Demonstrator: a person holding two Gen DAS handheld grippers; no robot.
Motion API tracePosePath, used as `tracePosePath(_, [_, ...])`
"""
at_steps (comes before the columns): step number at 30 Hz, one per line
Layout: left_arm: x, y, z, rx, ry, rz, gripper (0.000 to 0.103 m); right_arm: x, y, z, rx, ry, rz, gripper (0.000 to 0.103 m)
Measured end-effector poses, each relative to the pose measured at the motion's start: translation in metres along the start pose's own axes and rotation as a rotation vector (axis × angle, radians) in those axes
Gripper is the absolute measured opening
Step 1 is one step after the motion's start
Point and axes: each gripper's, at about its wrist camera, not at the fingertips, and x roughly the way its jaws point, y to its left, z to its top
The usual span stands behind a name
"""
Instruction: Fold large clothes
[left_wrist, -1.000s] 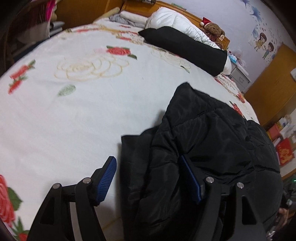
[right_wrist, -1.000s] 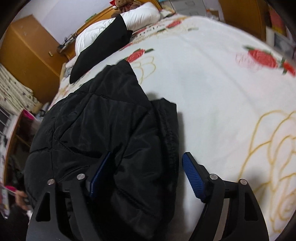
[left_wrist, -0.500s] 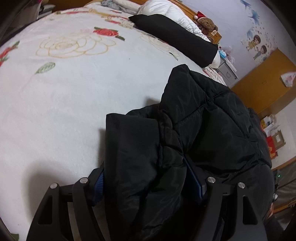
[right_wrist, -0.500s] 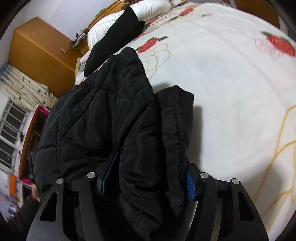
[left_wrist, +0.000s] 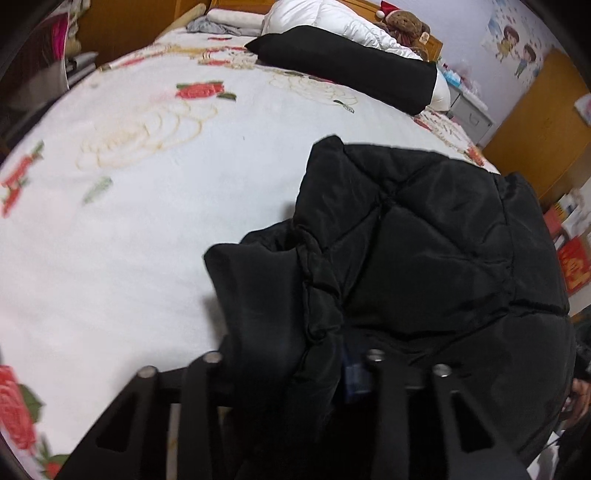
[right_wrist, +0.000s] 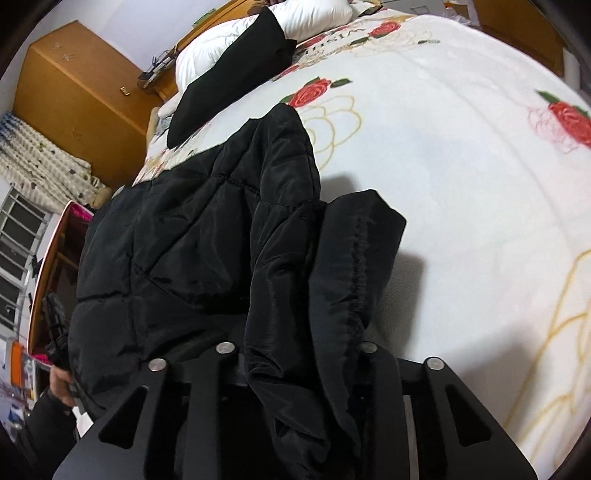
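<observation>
A black quilted puffer jacket (left_wrist: 424, 240) (right_wrist: 192, 240) lies bunched on a white blanket with red roses (left_wrist: 129, 221) (right_wrist: 461, 184) that covers the bed. My left gripper (left_wrist: 291, 354) has a thick fold of the jacket's near edge squeezed between its jaws, which are closing. The fabric hides most of its blue pads. My right gripper (right_wrist: 295, 343) is likewise closing, with a hemmed fold of the jacket pinched between its jaws and draped over them. Both folds stand slightly raised off the blanket.
A long black pillow (left_wrist: 351, 62) (right_wrist: 229, 81) and a white duvet (left_wrist: 332, 18) lie at the head of the bed, with a teddy bear (left_wrist: 404, 24) behind. Orange wardrobes (right_wrist: 74, 85) (left_wrist: 543, 122) flank the bed. A person's hand (right_wrist: 61, 380) shows at the jacket's far side.
Both grippers moved onto the jacket's edge and closed from wide open onto its folds. The gripped fabric has bunched up and lifted a little.
</observation>
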Motion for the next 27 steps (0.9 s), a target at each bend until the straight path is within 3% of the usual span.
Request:
tracePosePath(14, [-0.103,-0.016,0.010,-0.001,-0.052,-0.019,0.030,-0.096,0.050,-0.010,-0.041,-0.031,-0.040,0.024])
tracePosePath(27, [-0.190,-0.015,-0.058,0.023,-0.079,-0.043,0.030,-0.162,0.068,-0.070,-0.040,-0.025,-0.042,0.025])
